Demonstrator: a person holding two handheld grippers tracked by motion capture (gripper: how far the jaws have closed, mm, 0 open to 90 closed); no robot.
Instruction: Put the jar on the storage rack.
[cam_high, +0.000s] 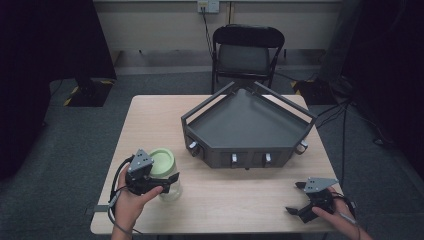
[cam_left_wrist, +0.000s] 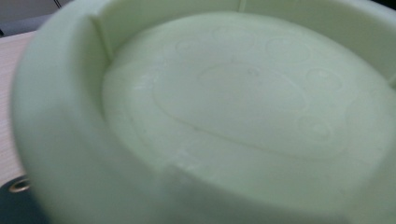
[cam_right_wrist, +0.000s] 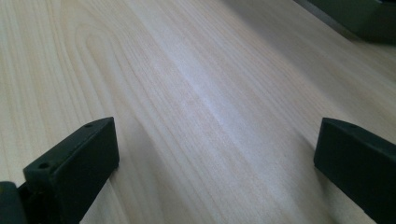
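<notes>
Left tongs (cam_high: 165, 184): low at the near-left of the table, held in the left hand (cam_high: 131, 200), forearm coming in from the bottom edge. Jaws point right, spread can't be read. Grey plate on top, cable looping back over the wrist.

Right tongs (cam_high: 296, 197): near-right corner, held in the right hand (cam_high: 334, 214), pointing left and slightly down. Jaws wide apart, nothing between them, hovering just above the table surface.

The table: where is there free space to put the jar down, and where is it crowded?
Bare wood lies on the table left of the dark tray, and along the near edge between the jar and the right gripper. The tray's own floor is bare too. It is tight at the left gripper, which is at the jar.
</notes>
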